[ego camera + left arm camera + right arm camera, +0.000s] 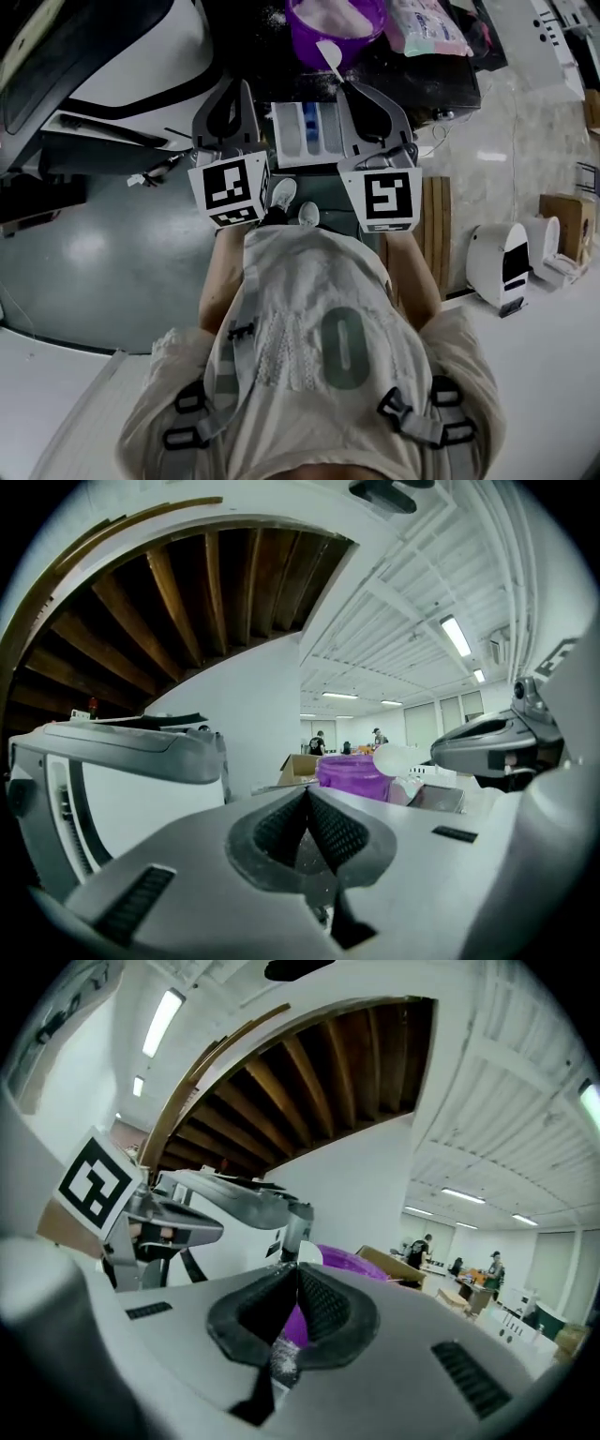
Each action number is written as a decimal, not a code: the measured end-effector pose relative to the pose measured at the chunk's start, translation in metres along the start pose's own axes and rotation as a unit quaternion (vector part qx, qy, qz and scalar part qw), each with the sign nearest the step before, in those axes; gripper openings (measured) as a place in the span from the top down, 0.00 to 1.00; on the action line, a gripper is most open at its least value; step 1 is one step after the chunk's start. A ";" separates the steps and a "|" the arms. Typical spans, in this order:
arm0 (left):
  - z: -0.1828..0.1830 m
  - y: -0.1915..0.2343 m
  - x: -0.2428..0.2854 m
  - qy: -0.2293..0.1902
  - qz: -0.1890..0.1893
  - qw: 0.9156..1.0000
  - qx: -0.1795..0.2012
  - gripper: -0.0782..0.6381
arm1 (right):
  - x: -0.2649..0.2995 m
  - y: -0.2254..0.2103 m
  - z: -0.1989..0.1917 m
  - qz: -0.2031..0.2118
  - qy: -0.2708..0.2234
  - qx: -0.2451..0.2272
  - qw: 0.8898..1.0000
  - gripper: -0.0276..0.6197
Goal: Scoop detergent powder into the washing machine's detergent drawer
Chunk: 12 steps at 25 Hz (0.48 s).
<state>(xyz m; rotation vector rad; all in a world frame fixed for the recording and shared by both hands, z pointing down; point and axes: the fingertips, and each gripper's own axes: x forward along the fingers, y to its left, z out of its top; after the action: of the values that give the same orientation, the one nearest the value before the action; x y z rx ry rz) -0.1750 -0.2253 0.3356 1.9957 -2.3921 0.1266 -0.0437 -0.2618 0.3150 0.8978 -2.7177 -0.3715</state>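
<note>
In the head view the purple bowl (309, 33) of white powder stands on the dark top at the far edge. The white detergent drawer (291, 141), with a blue compartment, lies pulled out between my two grippers. My right gripper (352, 87) is shut on the handle of a white spoon (330, 56), whose scoop end reaches the bowl's near rim. In the right gripper view the spoon tip (306, 1254) shows above the shut jaws, with the purple bowl (345, 1263) behind. My left gripper (244, 89) is shut on nothing, left of the drawer. The left gripper view shows the bowl (353, 772) and spoon (397, 758) ahead.
The white washing machine (141, 66) fills the upper left. A pink packet (427, 28) lies right of the bowl. Wooden slats (433, 225), a white rounded device (497, 262) and a cardboard box (567, 217) are on the floor at right. The person's shoes (292, 202) stand below the drawer.
</note>
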 end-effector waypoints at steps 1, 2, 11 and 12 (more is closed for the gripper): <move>0.007 -0.004 0.001 -0.007 -0.006 1.000 0.004 0.86 | -0.005 -0.009 0.004 -0.017 -0.008 0.008 1.000 0.94; 0.013 -0.008 0.003 -0.013 -0.013 1.000 0.008 0.86 | -0.009 -0.017 0.006 -0.032 -0.015 0.018 0.999 0.94; 0.058 -0.039 0.016 -0.055 -0.073 0.996 0.014 0.86 | -0.035 -0.079 -0.007 -0.151 -0.040 0.130 0.979 0.94; 0.060 -0.041 0.017 -0.057 -0.077 0.995 0.016 0.86 | -0.037 -0.084 -0.011 -0.161 -0.039 0.140 0.976 0.94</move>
<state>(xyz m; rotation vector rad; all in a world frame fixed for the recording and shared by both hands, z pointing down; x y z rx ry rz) -0.1360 -0.2539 0.2787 2.2502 -2.3023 0.0498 0.0341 -0.3067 0.2930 1.4359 -2.7380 -0.0805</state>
